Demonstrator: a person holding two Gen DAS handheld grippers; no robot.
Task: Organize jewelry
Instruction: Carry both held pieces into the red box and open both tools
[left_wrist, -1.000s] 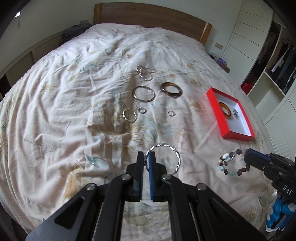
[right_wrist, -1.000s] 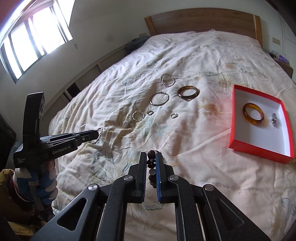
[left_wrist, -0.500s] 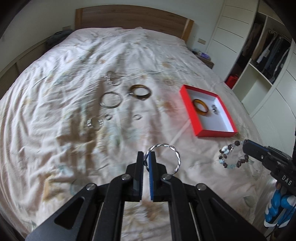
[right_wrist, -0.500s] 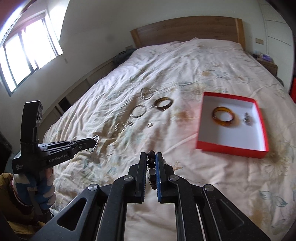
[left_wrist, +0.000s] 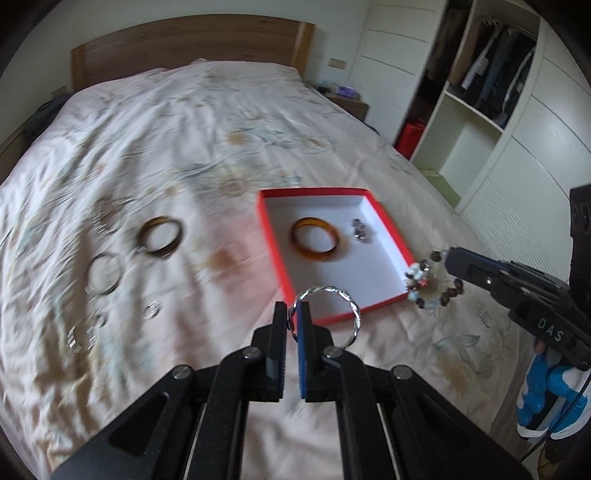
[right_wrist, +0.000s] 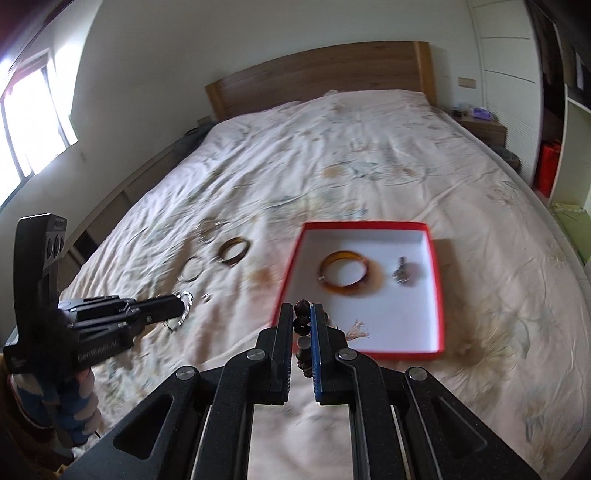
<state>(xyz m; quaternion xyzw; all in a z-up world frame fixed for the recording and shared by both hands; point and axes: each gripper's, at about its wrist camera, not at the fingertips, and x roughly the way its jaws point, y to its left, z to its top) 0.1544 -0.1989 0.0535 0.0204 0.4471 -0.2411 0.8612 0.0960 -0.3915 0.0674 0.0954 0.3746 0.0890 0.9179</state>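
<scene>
My left gripper (left_wrist: 294, 314) is shut on a twisted silver bangle (left_wrist: 341, 300) and holds it over the near edge of the red box (left_wrist: 271, 236). My right gripper (right_wrist: 302, 314) is shut on a beaded bracelet (right_wrist: 301, 325), seen in the left wrist view (left_wrist: 432, 284) beside the box's near right corner. The white-lined box (right_wrist: 436, 280) holds an amber bangle (left_wrist: 314, 243) and a small silver piece (left_wrist: 359, 229). A brown bangle (left_wrist: 160, 236), a silver hoop (left_wrist: 104, 274) and small rings (left_wrist: 152, 309) lie on the bed to the left.
The bed has a floral cover (left_wrist: 184, 129) and a wooden headboard (left_wrist: 184, 55). A white wardrobe with open shelves (left_wrist: 480, 92) stands on the right. A nightstand (right_wrist: 480, 125) is by the headboard. A window (right_wrist: 29, 122) is on the left wall.
Both grippers have moved right and forward toward the red box with their bracelets still held. The box now lies directly ahead of each gripper.
</scene>
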